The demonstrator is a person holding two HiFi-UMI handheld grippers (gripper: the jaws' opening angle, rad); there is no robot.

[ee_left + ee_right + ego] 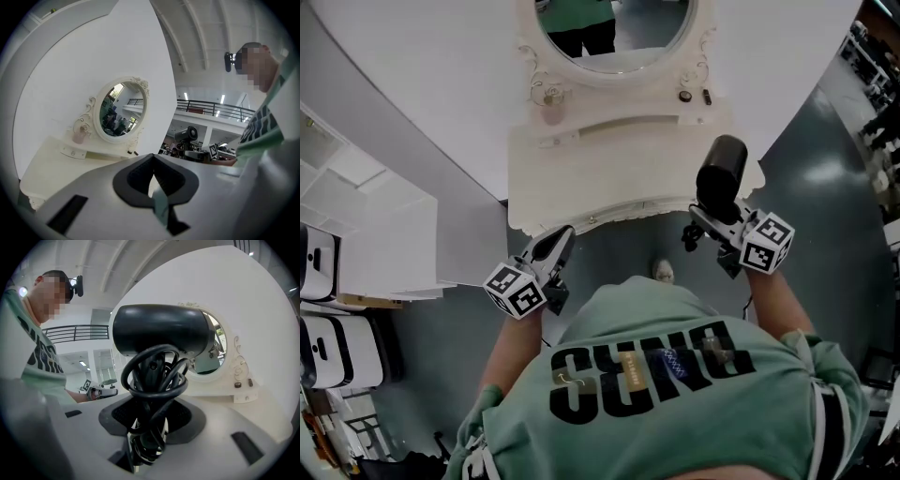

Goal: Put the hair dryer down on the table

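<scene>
**Hair dryer clamped in your right gripper at the table's front right corner**

Your right gripper (149,430) is closed on the handle of the black hair dryer (161,329). The handle stands upright between the jaws, with the barrel on top lying crosswise. The black cord (154,378) is looped round the handle just above the pads.

In the head view the hair dryer (721,173) shows over the front right corner of the white dressing table (581,173). It is carried by the right gripper (705,225) and is not lying on the top.

Your left gripper (562,236) sits just off the table's front edge, towards its left end. Its jaws are together with nothing between them, which the left gripper (153,161) view confirms.

An oval mirror (614,37) stands at the table's back edge. A small pink bottle (551,112) sits by the left side of its base, and two small dark items (685,96) sit by the right side.
</scene>
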